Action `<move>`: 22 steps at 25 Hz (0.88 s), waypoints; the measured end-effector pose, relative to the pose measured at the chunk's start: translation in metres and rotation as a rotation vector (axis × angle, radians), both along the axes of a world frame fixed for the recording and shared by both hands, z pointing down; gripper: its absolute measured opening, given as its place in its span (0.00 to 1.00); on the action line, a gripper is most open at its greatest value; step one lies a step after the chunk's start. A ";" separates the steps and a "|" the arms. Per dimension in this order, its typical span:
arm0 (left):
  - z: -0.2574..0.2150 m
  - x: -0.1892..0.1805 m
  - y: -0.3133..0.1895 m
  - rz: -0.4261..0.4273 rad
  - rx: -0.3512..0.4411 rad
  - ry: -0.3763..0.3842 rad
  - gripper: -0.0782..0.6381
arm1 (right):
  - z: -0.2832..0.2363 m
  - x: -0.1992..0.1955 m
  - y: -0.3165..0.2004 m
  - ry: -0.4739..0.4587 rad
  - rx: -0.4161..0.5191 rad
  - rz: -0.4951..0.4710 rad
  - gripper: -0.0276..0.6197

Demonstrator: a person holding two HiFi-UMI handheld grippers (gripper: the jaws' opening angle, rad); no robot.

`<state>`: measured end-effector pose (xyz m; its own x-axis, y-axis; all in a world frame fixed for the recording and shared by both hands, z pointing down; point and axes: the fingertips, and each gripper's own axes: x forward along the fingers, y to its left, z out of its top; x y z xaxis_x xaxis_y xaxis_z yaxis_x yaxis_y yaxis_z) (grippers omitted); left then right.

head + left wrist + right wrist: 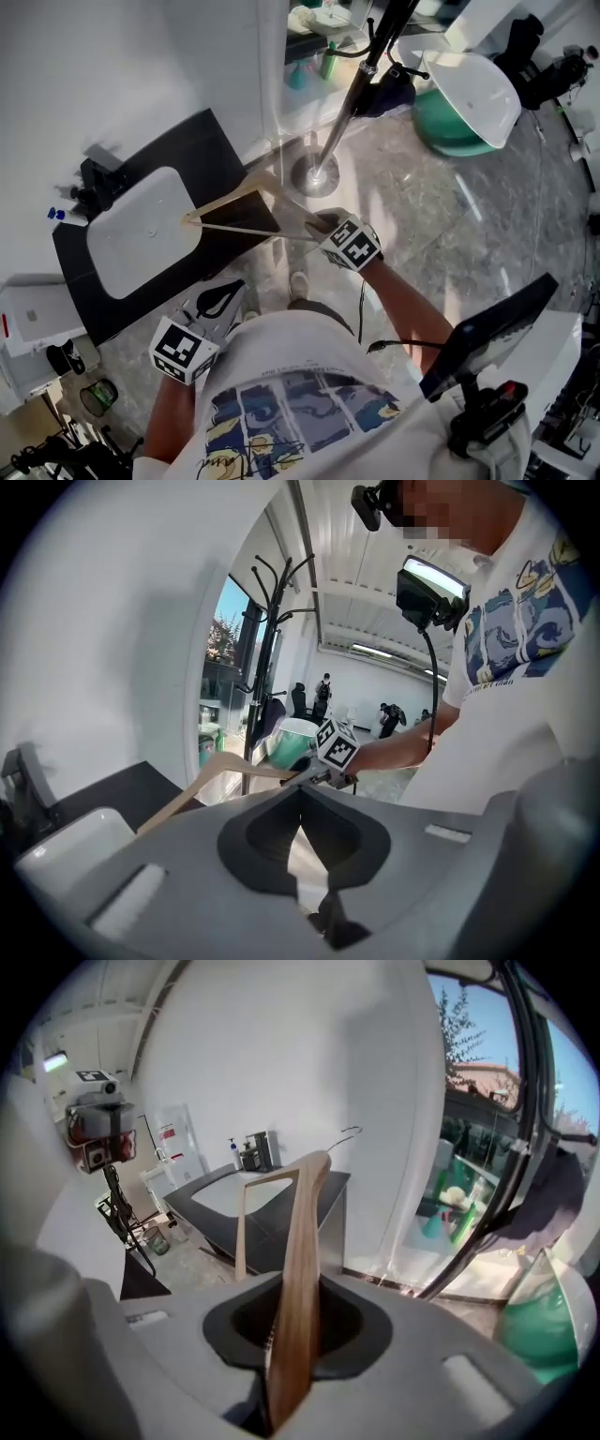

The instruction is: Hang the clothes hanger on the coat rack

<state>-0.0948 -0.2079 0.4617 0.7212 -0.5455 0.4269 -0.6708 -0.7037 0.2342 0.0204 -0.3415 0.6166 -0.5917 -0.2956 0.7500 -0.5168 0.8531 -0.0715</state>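
Note:
A wooden clothes hanger (239,211) hangs in the air over the black table's corner, and my right gripper (317,225) is shut on one of its arms. In the right gripper view the wooden arm (302,1241) rises from between the jaws, its wire hook (349,1133) pointing at the wall. The coat rack (352,94) stands just beyond, on a round metal base (314,175). My left gripper (234,286) hovers lower, near my body, with its tips together and nothing in them. From the left gripper view (300,874) I see the hanger (202,778), the right gripper (314,775) and the rack (265,667).
A black table (192,141) carries a white tray (141,230) on the left. A dark garment (389,94) hangs on the rack. A green bin with a white lid (459,112) stands at the back right. A screen on a stand (487,333) is at my right side.

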 end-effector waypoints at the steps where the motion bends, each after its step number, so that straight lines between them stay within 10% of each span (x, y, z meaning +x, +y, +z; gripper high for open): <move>1: -0.001 0.004 -0.003 0.013 0.005 0.003 0.11 | -0.016 0.006 -0.004 -0.010 0.033 0.008 0.13; 22: -0.029 0.121 -0.073 0.227 0.096 0.096 0.11 | -0.380 0.221 -0.120 0.007 0.668 0.150 0.12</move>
<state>0.0259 -0.2813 0.4327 0.8645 -0.3992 0.3053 -0.4708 -0.8558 0.2141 0.2411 -0.4610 0.2371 -0.5038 -0.7748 0.3818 -0.6313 0.6320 0.4495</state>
